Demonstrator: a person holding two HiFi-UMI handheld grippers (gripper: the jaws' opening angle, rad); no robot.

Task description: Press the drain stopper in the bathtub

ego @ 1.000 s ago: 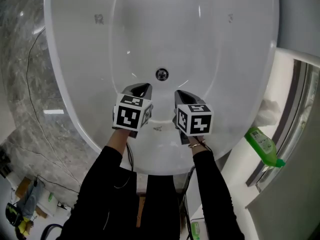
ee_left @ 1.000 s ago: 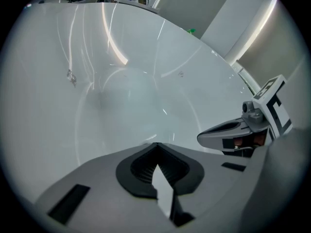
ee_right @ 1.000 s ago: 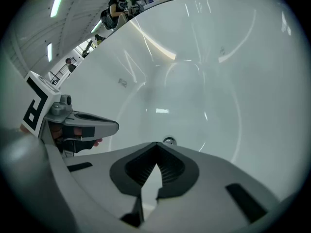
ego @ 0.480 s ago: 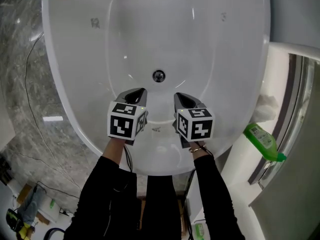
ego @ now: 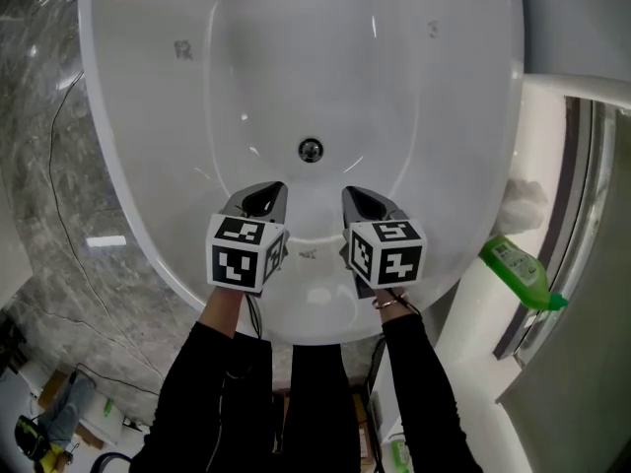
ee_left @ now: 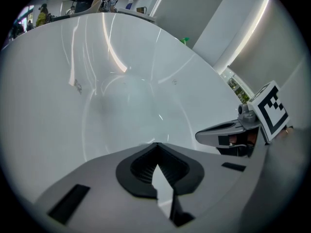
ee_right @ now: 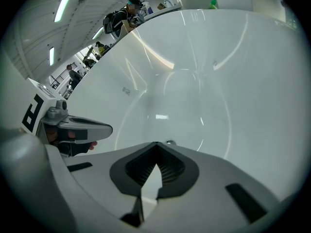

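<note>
The white bathtub [ego: 177, 215] fills the head view, with the round chrome drain stopper [ego: 311, 150] on its floor. My left gripper [ego: 260, 201] hangs over the near end of the tub, short of the stopper and a little left of it. My right gripper [ego: 368, 204] is level with it, short of the stopper and to its right. Both are shut with nothing between the jaws. In the right gripper view the drain stopper [ee_right: 169, 142] peeks just over the right gripper [ee_right: 155, 148]. The left gripper view shows my left gripper [ee_left: 156, 148] facing bare tub wall.
A green bottle [ego: 521, 276] lies on the white ledge at the tub's right, with a white cloth [ego: 527, 205] beyond it. Grey marble floor [ego: 49, 225] with a thin cable [ego: 56, 156] runs along the left. People stand far off in the right gripper view.
Both grippers have drawn back a little from the drain toward the near rim, the left one slightly more. Their jaws have stayed shut.
</note>
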